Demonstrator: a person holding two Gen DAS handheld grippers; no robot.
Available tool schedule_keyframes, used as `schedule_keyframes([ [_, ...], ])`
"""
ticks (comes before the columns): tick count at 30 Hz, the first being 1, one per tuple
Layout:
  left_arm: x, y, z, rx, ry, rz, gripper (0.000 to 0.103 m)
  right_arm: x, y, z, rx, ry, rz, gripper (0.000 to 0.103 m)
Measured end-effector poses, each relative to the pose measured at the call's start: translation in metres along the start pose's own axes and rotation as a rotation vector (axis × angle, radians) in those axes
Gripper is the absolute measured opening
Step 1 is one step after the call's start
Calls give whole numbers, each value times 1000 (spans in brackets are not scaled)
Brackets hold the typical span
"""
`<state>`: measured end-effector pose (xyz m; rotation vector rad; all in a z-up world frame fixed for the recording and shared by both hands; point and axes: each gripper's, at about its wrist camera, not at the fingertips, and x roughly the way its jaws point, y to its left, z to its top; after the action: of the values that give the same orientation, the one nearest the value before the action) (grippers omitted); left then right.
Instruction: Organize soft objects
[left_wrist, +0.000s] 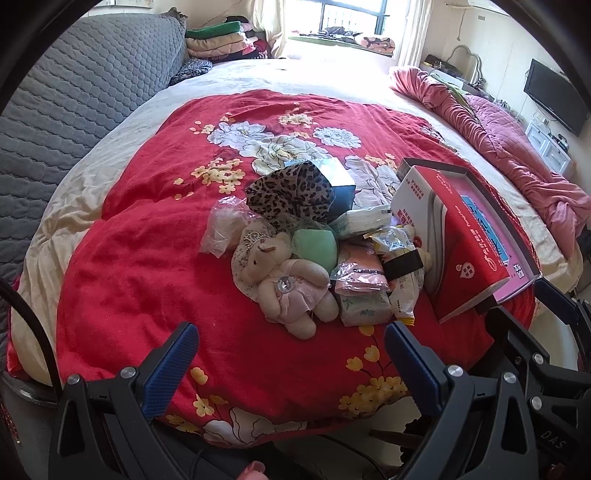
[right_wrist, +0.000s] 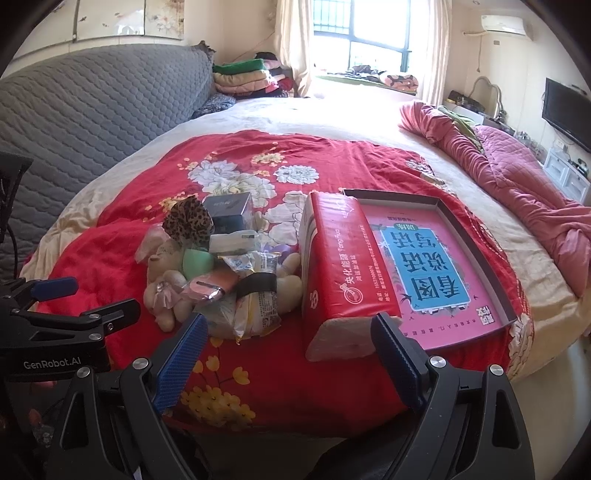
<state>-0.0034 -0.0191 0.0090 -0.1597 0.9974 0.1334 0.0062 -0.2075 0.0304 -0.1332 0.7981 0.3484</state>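
Soft toys pile (left_wrist: 295, 266) is lying on the red quilt (left_wrist: 147, 277), touching the red tissue pack (right_wrist: 340, 273). Left gripper (left_wrist: 291, 365) and right gripper (right_wrist: 291, 354) are hovering near, jaws spread, empty.

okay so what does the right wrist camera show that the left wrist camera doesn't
Only the right wrist view shows the air conditioner on the wall and the box lid's full blue and pink print. Only the left shows the teddy bear's face and a clear plastic bag. Both show the red tissue pack, the leopard-print cloth, and open, empty grippers: left gripper, right gripper.
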Motion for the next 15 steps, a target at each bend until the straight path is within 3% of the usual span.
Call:
schedule_keyframes([
  [15,0,0,-2,-2,2,2,101,-1,1,1,-3,-2,-3,90],
])
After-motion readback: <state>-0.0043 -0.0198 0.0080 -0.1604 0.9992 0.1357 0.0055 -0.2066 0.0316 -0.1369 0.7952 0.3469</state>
